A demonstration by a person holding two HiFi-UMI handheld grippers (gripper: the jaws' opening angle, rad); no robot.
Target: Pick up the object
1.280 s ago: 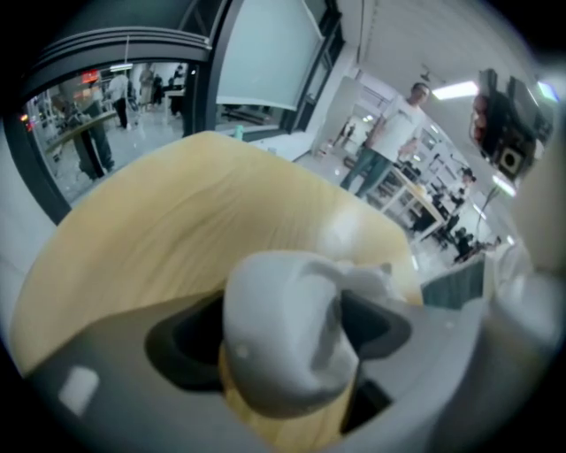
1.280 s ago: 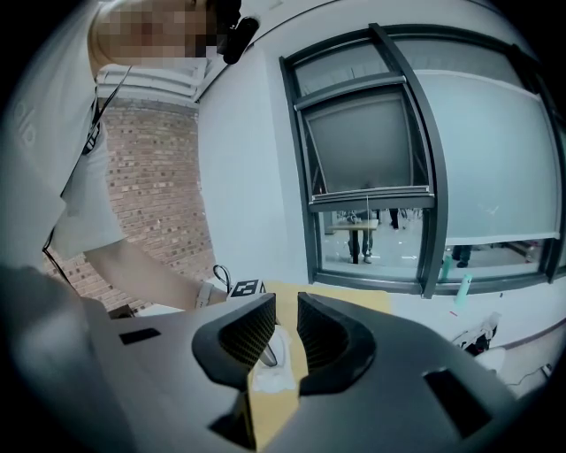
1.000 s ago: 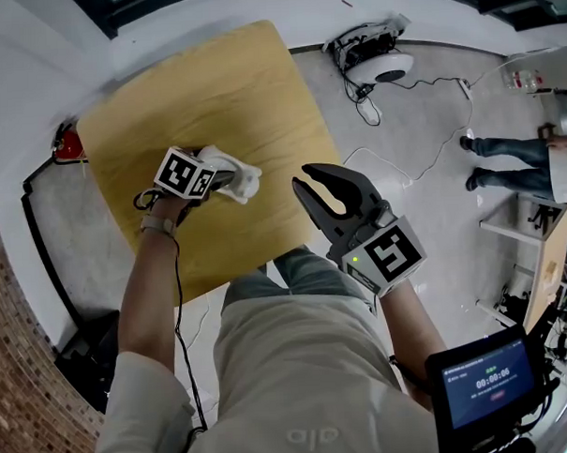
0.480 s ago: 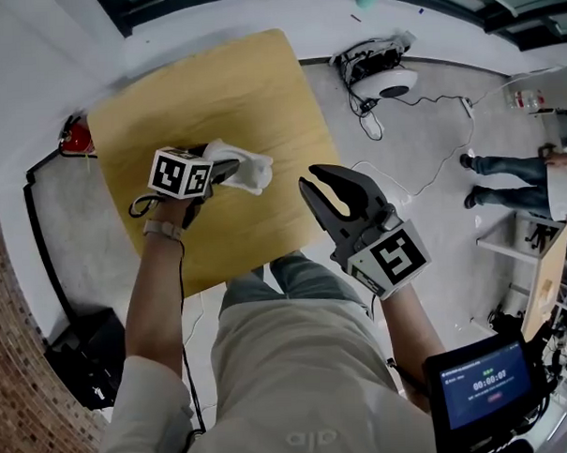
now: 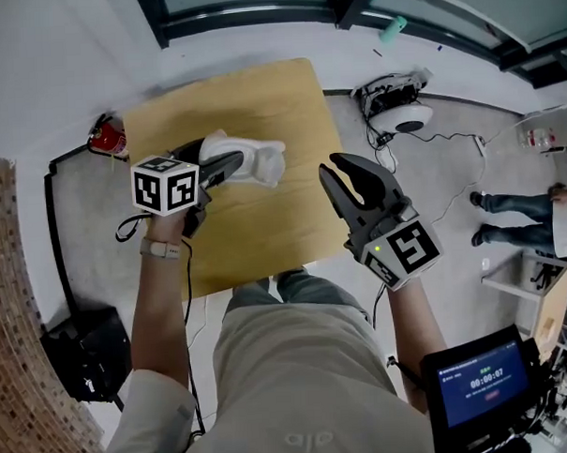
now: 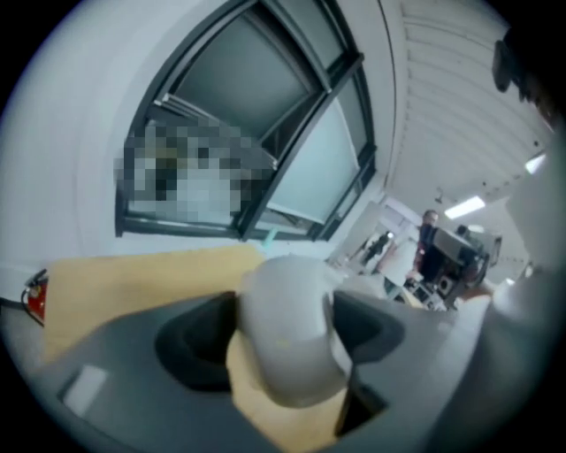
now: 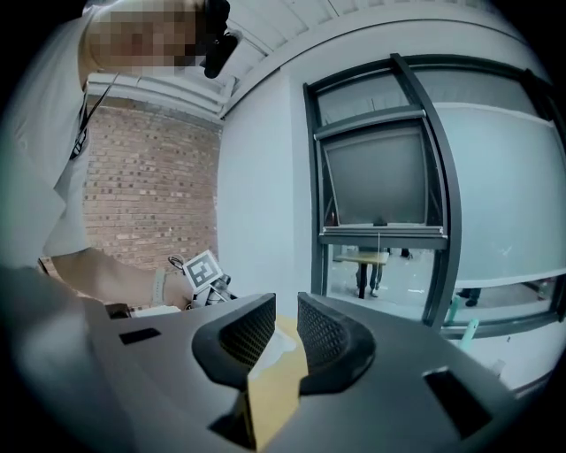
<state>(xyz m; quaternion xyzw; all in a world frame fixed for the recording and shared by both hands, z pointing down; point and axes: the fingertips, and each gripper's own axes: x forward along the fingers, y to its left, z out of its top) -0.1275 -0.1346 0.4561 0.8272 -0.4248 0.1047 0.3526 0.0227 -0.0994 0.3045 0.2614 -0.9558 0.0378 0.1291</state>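
A white, rounded, soft-looking object (image 5: pixel 254 162) hangs over the square wooden table (image 5: pixel 259 90), held at one end. My left gripper (image 5: pixel 232 163) is shut on it, with a dark jaw on each side. In the left gripper view the white object (image 6: pixel 287 332) fills the gap between the jaws of the left gripper (image 6: pixel 283 305), with the table top below it. My right gripper (image 5: pixel 349 179) hovers over the table's right front corner. Its jaws stand a narrow gap apart with nothing between them, as the right gripper view also shows (image 7: pixel 285 341).
A red fire extinguisher (image 5: pixel 105 138) stands on the floor left of the table. A black bag (image 5: pixel 83 356) lies at the lower left. A white round device with cables (image 5: pixel 402 114) sits on the floor to the right. A person's legs (image 5: pixel 512 206) show at the far right.
The left gripper has come up off the table top with the white object in its jaws. The right gripper has drifted slightly right, its jaws unchanged.
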